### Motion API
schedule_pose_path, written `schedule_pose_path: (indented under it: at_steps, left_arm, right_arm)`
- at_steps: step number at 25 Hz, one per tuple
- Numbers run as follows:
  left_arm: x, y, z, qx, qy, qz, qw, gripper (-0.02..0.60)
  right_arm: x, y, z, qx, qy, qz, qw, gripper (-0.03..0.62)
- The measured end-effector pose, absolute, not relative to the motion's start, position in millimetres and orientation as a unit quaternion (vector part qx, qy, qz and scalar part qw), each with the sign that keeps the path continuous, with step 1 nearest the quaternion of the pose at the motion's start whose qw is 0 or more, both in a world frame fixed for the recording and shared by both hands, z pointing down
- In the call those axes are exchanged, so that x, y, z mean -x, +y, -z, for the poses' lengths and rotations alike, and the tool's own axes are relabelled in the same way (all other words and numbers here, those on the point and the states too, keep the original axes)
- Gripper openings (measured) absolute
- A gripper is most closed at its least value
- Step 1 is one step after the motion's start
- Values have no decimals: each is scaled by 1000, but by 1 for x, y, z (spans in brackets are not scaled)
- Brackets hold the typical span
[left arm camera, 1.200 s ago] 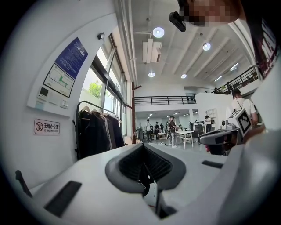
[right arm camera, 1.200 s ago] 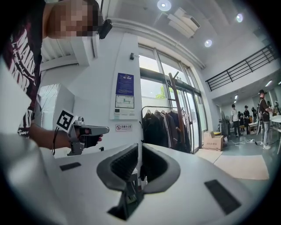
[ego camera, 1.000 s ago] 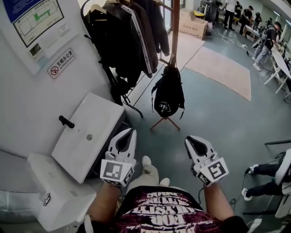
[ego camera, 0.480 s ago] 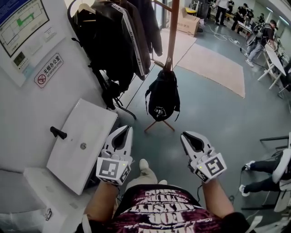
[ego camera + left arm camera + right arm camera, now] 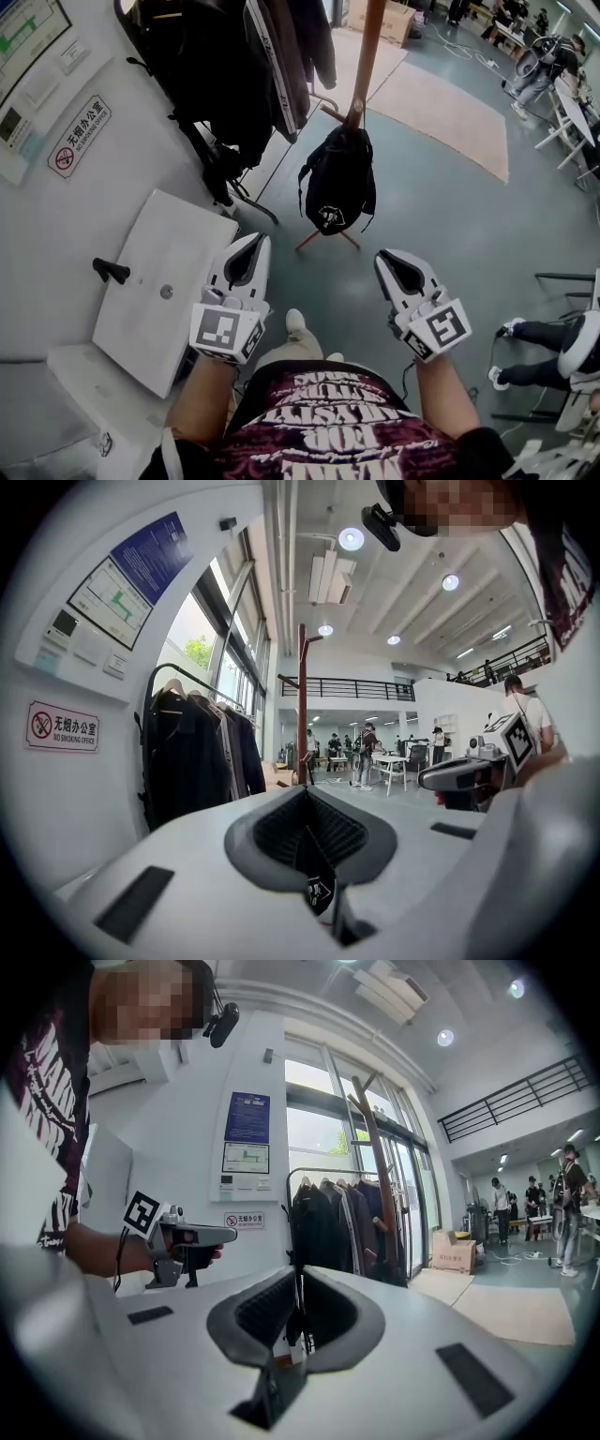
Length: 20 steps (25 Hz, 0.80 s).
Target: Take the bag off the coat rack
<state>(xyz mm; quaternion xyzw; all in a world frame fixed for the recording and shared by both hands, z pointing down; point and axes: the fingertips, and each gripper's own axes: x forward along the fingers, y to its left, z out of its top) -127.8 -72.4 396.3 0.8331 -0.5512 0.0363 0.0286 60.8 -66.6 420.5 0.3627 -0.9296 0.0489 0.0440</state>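
Observation:
A black backpack (image 5: pixel 339 183) with a white logo hangs by its top from a wooden coat rack pole (image 5: pixel 366 56), straight ahead of me in the head view. My left gripper (image 5: pixel 253 246) is held low and short of the bag, shut and empty. My right gripper (image 5: pixel 384 260) is level with it on the other side, its jaws a thin slit apart with nothing between them. In the left gripper view the left gripper (image 5: pixel 305 794) points at the pole (image 5: pixel 303 705), and the backpack (image 5: pixel 320 892) shows below the jaw tips. The right gripper (image 5: pixel 298 1274) faces the pole (image 5: pixel 373 1185).
A garment rail of dark jackets (image 5: pixel 234 66) stands left of the pole by the wall. A white cabinet (image 5: pixel 169 281) with a black handle is at my left. A beige rug (image 5: pixel 450 103) and a cardboard box (image 5: pixel 384 19) lie beyond. A seated person's legs (image 5: pixel 544 337) are at the right.
The head view has tipped further down and the backpack sits a little nearer. Both grippers keep the same pose and jaw state.

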Motion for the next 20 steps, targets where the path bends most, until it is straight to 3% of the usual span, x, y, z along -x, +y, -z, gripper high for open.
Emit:
schedule_pose_path:
  at_steps: [20]
  left_arm:
    - [127, -173, -395, -863, -504, -31, 26, 6]
  right_arm:
    - [-33, -161, -405, -400, -915, -36, 44, 29]
